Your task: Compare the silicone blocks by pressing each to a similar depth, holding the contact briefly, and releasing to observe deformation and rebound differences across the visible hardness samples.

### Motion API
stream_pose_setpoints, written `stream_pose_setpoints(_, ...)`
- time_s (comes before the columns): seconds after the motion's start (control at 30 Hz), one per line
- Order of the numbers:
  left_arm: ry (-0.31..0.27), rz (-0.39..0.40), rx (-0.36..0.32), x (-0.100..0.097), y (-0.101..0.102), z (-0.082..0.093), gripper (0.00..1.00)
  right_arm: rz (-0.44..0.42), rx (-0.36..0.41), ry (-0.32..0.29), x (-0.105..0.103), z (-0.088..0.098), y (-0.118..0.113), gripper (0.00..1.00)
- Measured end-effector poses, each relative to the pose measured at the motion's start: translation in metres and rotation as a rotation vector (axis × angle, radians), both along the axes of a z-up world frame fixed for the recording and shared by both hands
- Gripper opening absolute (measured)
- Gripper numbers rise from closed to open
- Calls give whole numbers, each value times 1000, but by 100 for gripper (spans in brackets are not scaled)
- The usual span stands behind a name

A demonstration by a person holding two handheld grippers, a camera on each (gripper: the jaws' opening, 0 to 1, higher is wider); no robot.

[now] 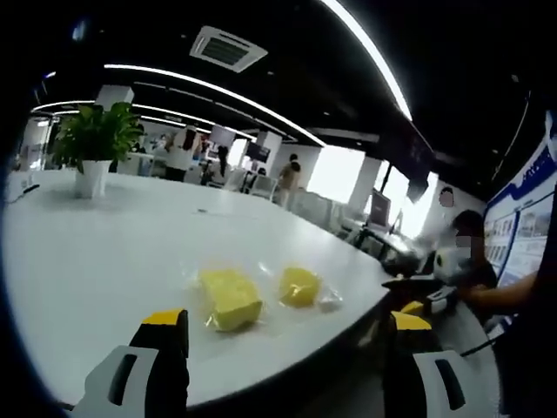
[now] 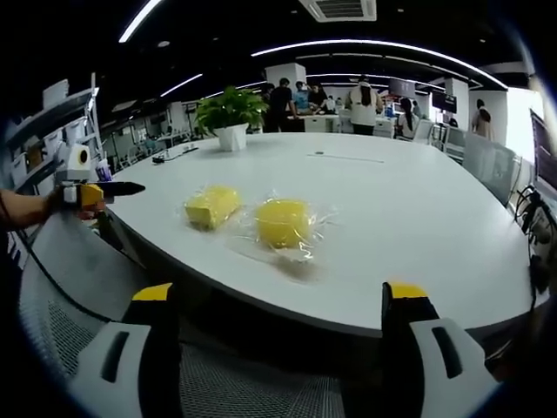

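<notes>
Two yellow blocks in clear wrap lie near the edge of a big white table (image 2: 418, 218).
Your left gripper (image 1: 287, 335) and right gripper (image 2: 278, 305) are spread wide, off the table; rectangular block (image 2: 211, 205) beside round block (image 2: 283, 221); potted plant (image 2: 230, 113) far back.

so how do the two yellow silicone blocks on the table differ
The rectangular block has flat faces and sharp edges; the rounded block looks domed and soft-cornered. In the right gripper view the rectangular block sits nearer the table's left edge and the rounded block lies more central. Both are yellow, in clear wrap, on the white table, untouched.
</notes>
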State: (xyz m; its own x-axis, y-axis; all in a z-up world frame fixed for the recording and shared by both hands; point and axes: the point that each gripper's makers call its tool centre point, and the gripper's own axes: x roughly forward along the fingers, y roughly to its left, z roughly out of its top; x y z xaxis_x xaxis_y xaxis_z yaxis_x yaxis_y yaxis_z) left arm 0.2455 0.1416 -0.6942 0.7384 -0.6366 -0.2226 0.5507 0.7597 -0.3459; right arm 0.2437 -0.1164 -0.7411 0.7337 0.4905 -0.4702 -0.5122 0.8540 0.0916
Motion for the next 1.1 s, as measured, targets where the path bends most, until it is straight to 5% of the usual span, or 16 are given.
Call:
stream_pose_setpoints(0.27, 41, 28, 11, 37, 7, -7, 82, -12, -1, -4, 1, 1, -2, 91)
stream_pose_setpoints(0.6, 166, 96, -77, 78, 11, -34, 80, -11, -2, -6, 1, 1, -2, 91)
stream_pose_setpoints(0.77, 268, 130, -73, 92, 18, -55, 53, -12, -4, -6, 1, 1, -3, 90)
stream_pose_setpoints(1.1, 311, 203, -176, 123, 23, -60, 52, -15, -7, -1, 2, 0, -3, 90)
